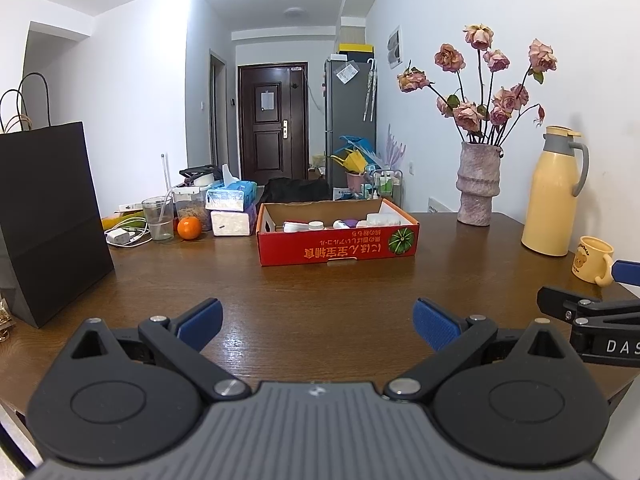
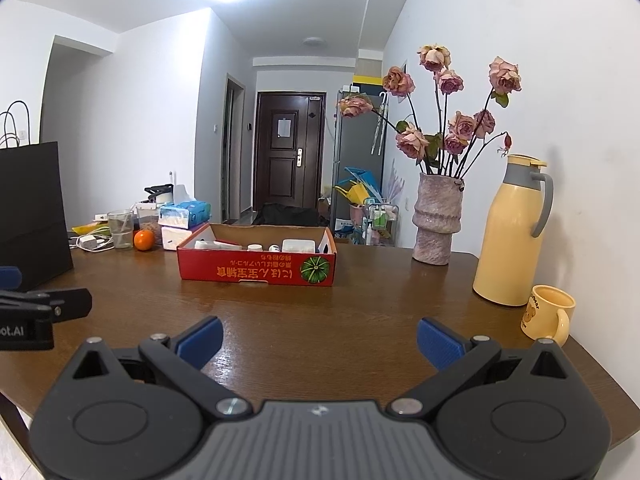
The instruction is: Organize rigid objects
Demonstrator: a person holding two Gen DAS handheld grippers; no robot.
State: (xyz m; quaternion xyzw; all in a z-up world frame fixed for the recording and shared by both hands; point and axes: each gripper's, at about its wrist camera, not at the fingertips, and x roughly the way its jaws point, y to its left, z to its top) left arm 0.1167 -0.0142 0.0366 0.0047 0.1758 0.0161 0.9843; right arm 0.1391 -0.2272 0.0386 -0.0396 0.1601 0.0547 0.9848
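A red cardboard box sits on the brown wooden table, holding several small white bottles and packets. My left gripper is open and empty, held above the table near its front edge, well short of the box. My right gripper is open and empty too, to the right of the left one. The right gripper shows at the right edge of the left wrist view. The left gripper shows at the left edge of the right wrist view.
A black paper bag stands at the left. A glass, orange, charger and tissue boxes crowd the back left. A vase of dried roses, yellow thermos and yellow mug stand at the right.
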